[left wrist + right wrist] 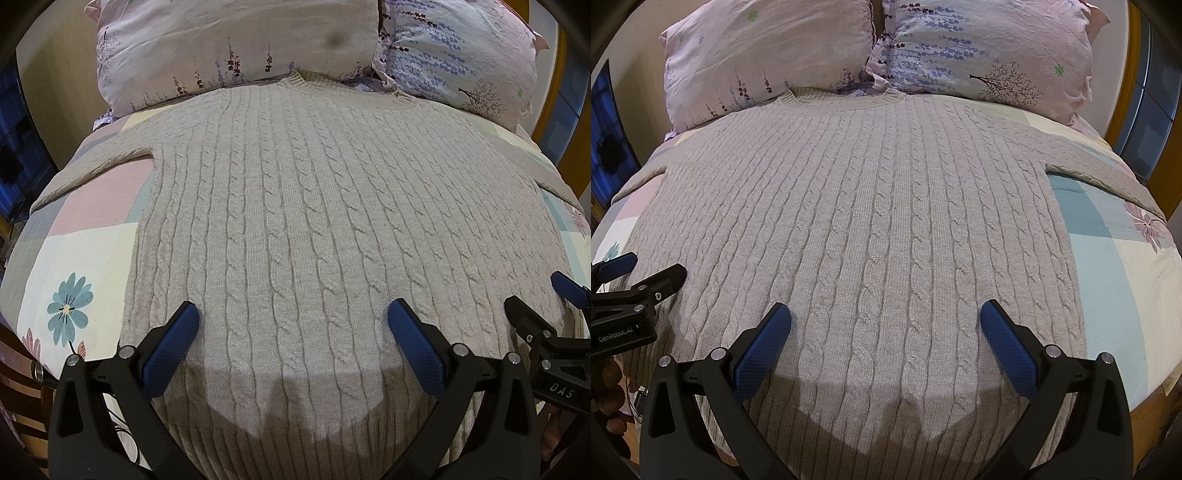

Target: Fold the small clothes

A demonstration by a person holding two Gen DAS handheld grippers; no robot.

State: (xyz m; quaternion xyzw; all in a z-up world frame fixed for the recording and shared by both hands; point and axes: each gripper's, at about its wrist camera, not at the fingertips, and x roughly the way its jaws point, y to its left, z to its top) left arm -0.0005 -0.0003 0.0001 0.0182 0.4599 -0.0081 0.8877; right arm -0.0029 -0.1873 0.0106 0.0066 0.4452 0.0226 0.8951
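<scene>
A beige cable-knit sweater (314,206) lies flat on the bed, collar toward the pillows, sleeves spread to both sides; it also fills the right wrist view (871,221). My left gripper (293,314) is open and empty, hovering over the sweater's lower left part near the hem. My right gripper (885,314) is open and empty over the lower right part. The right gripper also shows at the right edge of the left wrist view (546,299). The left gripper also shows at the left edge of the right wrist view (646,267).
Two floral pillows (236,44) (982,48) lean at the head of the bed. A patchwork sheet (85,251) (1115,251) with flower prints covers the mattress. A wooden bed frame (1134,55) stands at the right.
</scene>
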